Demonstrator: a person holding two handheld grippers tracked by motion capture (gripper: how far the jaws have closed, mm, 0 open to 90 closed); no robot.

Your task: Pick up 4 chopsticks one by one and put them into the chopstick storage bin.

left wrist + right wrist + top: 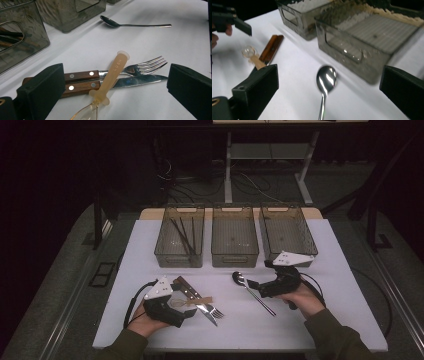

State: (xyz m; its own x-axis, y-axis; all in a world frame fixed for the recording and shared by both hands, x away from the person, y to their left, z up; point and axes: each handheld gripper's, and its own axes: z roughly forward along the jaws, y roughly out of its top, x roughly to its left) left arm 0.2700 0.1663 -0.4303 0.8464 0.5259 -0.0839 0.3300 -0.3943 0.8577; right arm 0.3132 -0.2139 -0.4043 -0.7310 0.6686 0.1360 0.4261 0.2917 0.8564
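- Currently mid-approach – right gripper (pixel 251 285) lined up over the metal spoon (pixel 252 292), jaws spread wide, nothing between the pads yet.
- Spoon lying flat on the white table (pixel 330 270), just in front of the middle bin (pixel 234 237); bowl end nearest the bins, handle trailing back toward the person's side and slightly to the right.
- Long axis running on a diagonal across the table; from the right gripper view, bowl (pixel 326 79) ahead and handle coming straight back between the jaws.
- Left gripper (pixel 187 312) likewise spread apart, gripping nothing, parked over the pile of knife (pixel 105 83), fork (pixel 140 67) and translucent plastic spoon (pixel 111 77).
- Probable step: picking the metal spoon up for sorting into a bin.
- Next move likely needs lowering onto the handle and closing across its narrow width – thin, flat on the table, so pads must reach right down.
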